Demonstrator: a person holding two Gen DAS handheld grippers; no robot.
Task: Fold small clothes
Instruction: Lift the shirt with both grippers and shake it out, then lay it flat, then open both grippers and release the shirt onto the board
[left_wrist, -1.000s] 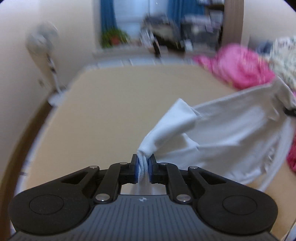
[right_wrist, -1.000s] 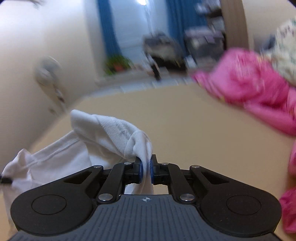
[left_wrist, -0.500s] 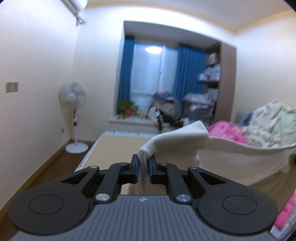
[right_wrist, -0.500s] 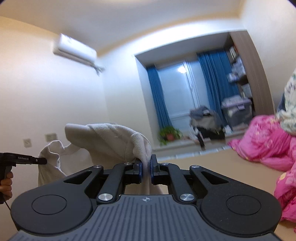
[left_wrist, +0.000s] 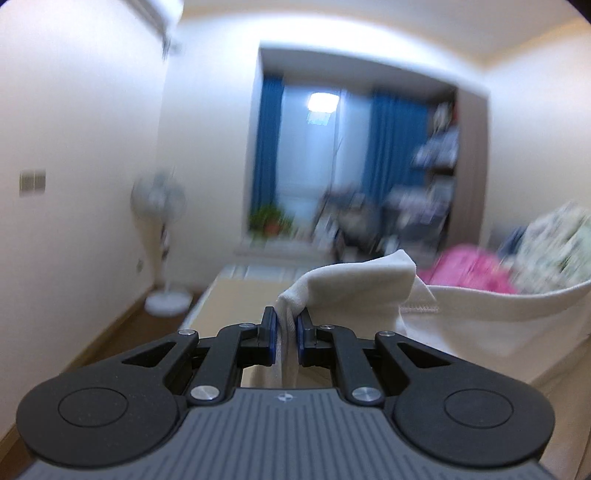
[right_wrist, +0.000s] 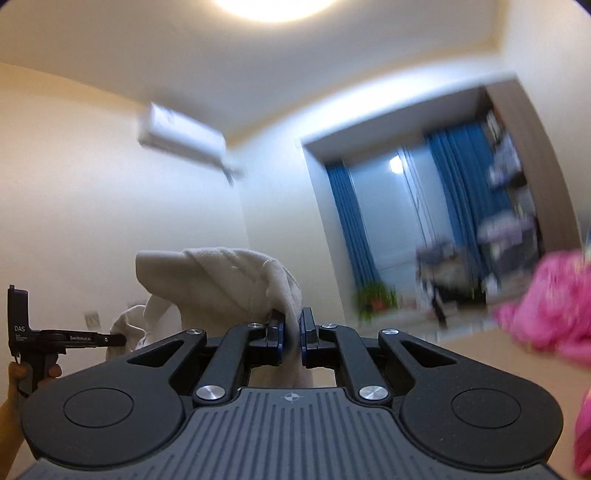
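Two grippers, one garment: I hold the white garment (left_wrist: 461, 314) up in the air, clear of the tan surface (left_wrist: 236, 299), so it hangs open and I can, I reckon, straighten it before laying it flat to fold. Left gripper (left_wrist: 285, 332) has its pads nearly closed, pinching a bunched corner of cloth between them. Right gripper (right_wrist: 291, 334) is likewise clamped on a ribbed edge, fabric draping over its top. In the right view the left gripper shows at far left, so the cloth spans between the two. Pink clothes pile (right_wrist: 546, 299) waits at right, well apart. Both views are blurred; fold not yet begun, judging by the loose hang.
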